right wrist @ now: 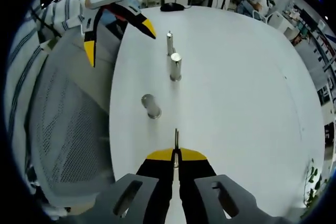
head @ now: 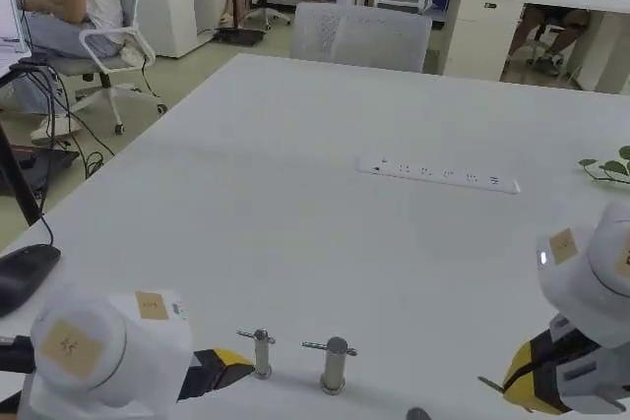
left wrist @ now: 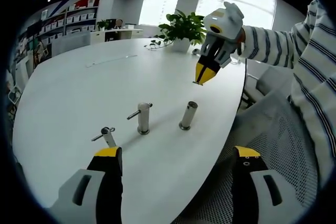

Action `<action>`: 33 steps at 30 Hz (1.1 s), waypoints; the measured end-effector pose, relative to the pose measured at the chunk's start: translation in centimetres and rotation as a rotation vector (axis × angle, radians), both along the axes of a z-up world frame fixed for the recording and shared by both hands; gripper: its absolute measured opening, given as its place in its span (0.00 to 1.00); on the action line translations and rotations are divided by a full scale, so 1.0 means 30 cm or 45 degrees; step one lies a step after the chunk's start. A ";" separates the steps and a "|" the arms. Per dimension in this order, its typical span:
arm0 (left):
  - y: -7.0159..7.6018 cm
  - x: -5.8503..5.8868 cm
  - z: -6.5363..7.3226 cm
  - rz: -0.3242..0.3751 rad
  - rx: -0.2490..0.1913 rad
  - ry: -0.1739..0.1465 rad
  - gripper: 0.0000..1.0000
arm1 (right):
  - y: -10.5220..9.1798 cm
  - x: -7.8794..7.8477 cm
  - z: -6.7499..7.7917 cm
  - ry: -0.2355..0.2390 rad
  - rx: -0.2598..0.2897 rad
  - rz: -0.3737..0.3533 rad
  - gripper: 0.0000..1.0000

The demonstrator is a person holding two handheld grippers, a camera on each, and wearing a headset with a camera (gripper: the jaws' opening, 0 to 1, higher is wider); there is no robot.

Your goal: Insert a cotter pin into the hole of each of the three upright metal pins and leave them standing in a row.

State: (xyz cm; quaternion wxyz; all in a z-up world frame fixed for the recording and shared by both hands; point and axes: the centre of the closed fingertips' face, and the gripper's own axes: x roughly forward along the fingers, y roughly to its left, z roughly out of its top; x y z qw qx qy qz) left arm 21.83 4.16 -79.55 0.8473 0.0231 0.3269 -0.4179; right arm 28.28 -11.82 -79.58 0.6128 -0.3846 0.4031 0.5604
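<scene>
Head view gives us the white desk (head: pixel 295 204), by far the biggest thing, with a grey chair (head: pixel 359 36) at its far edge and a long white power strip (head: pixel 438 174) lying flat well beyond the work. Left gripper view adds a potted plant (left wrist: pixel 181 27) at the desk's far end. Next in size we have the left tongs (left wrist: pixel 177 153), spread wide apart and holding nothing. One yellow tip is just beside the nearest pin; whether it touches we cannot tell. Our right tongs (right wrist: pixel 176 153) are pressed together, clamped on a loose cotter pin (right wrist: pixel 176 139) that sticks out past their tips. They hang above the desk near its front edge, apart from the row. Three metal pins (head: pixel 335 365) stand in a row close to that edge: the first pin (left wrist: pixel 108 137) by the left tongs, the middle pin (left wrist: pixel 143 119) beside it, and the bare pin (left wrist: pixel 188 115) nearest the right tongs. Smallest of all, a fitted cotter pin (left wrist: pixel 100 135) crosses the top of the first pin and another cotter pin (left wrist: pixel 135 114) crosses the top of the middle pin.
</scene>
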 end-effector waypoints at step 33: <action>-0.078 -0.015 -0.007 -0.028 -0.097 0.079 0.74 | 0.092 -0.176 0.042 0.040 0.078 0.077 0.02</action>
